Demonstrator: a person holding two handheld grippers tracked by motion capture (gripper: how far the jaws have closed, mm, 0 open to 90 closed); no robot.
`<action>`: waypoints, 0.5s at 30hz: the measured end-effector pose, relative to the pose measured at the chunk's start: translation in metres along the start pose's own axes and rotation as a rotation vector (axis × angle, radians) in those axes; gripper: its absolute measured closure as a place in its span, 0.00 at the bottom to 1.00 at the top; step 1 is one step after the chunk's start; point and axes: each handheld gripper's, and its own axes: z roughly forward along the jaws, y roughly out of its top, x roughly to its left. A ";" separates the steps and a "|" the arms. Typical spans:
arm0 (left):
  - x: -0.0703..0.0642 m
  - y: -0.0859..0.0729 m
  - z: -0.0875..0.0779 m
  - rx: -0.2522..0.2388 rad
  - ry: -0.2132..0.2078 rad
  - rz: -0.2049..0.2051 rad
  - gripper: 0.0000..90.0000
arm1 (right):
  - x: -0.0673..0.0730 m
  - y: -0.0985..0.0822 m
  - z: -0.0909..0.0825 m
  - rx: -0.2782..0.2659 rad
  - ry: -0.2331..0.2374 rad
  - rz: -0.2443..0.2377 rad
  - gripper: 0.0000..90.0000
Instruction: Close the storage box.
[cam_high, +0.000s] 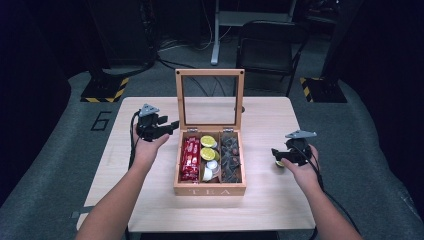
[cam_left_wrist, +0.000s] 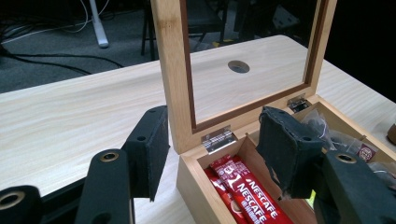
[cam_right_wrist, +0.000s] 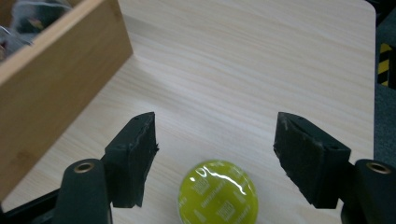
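Note:
A wooden tea box (cam_high: 210, 190) stands open at mid-table, its glass lid (cam_high: 210, 73) upright. Inside lie red Nescafe sticks (cam_high: 190, 159), yellow-green capsules (cam_high: 207, 147) and dark tea bags (cam_high: 231, 157). My left gripper (cam_high: 172, 125) hovers at the box's back left corner. In the left gripper view its jaws (cam_left_wrist: 217, 149) stand open on either side of the lid's hinge post, pressing on nothing, with the sticks (cam_left_wrist: 243, 191) below. Right of the box, my right gripper (cam_high: 276, 155) stands open just above a lone yellow-green capsule (cam_right_wrist: 217, 192) on the table. Its pads (cam_right_wrist: 135, 154) do not touch the capsule.
The box's side wall (cam_right_wrist: 51, 84) rises close to the right gripper's left jaw. A round hole (cam_left_wrist: 238, 66) pierces the tabletop (cam_high: 150, 200) behind the lid. A black chair (cam_high: 270, 45) and hazard-striped stand bases (cam_high: 105, 92) sit on the floor beyond the table.

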 end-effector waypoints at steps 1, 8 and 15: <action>0.000 0.000 0.000 0.001 0.000 0.000 0.48 | 0.001 0.003 -0.001 -0.001 0.012 -0.018 0.33; 0.000 0.000 -0.001 0.004 -0.001 0.004 0.48 | 0.010 0.032 -0.007 -0.035 0.051 -0.030 0.34; 0.000 0.002 -0.001 0.003 -0.001 0.004 0.48 | 0.021 0.061 -0.015 -0.058 0.077 -0.049 0.34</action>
